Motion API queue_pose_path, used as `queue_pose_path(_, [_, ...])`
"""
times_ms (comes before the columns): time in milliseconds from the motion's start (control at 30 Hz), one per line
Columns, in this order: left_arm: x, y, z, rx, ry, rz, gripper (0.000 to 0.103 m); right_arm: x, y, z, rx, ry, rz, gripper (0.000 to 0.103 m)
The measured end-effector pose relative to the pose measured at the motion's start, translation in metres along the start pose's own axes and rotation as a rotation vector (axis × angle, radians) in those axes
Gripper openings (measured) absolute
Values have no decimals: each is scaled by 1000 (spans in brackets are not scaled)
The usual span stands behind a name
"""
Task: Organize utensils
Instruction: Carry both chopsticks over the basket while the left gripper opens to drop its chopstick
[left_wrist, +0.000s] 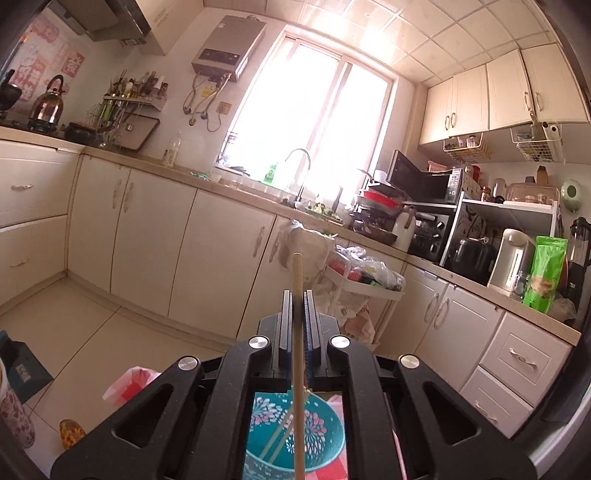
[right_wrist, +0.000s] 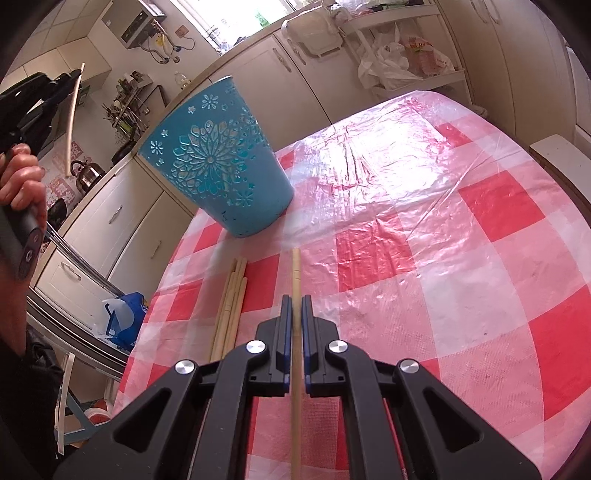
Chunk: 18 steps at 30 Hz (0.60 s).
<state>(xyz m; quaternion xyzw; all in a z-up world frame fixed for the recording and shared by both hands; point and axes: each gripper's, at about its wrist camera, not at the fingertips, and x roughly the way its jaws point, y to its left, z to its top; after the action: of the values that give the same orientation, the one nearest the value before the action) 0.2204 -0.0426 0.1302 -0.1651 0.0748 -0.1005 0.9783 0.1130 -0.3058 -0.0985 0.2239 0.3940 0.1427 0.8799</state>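
My left gripper (left_wrist: 297, 295) is shut on a wooden chopstick (left_wrist: 297, 273) that pokes out past its fingers, high above the teal floral cup (left_wrist: 325, 424). That cup holds a couple of chopsticks (left_wrist: 280, 435). In the right wrist view the left gripper (right_wrist: 70, 79) shows at the upper left with its chopstick (right_wrist: 72, 114), held by a hand (right_wrist: 22, 181). My right gripper (right_wrist: 294, 301) is shut on another chopstick (right_wrist: 295, 273) just above the red-checked tablecloth (right_wrist: 424, 240). Several loose chopsticks (right_wrist: 231, 299) lie to its left, in front of the teal cup (right_wrist: 218, 170).
Kitchen counters with a sink tap (left_wrist: 301, 166), microwave (left_wrist: 424, 181) and kettle (left_wrist: 48, 103) run behind. A white trolley (left_wrist: 365, 288) with bags stands by the cabinets (right_wrist: 255, 62). A blue bag (right_wrist: 125, 317) sits below the table's left edge.
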Motion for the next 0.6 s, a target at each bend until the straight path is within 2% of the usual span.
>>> queue_pose_path(200, [33, 1, 1, -7, -61, 40, 5, 2, -2, -2, 11, 8, 5, 6])
queue_pose_path(300, [52, 6, -5, -18, -66, 67, 5, 2, -6, -1, 29, 12, 15, 6])
queue_pose_path(600, [82, 24, -59, -15, 1, 138, 5, 4, -7, -3, 38, 28, 34, 6])
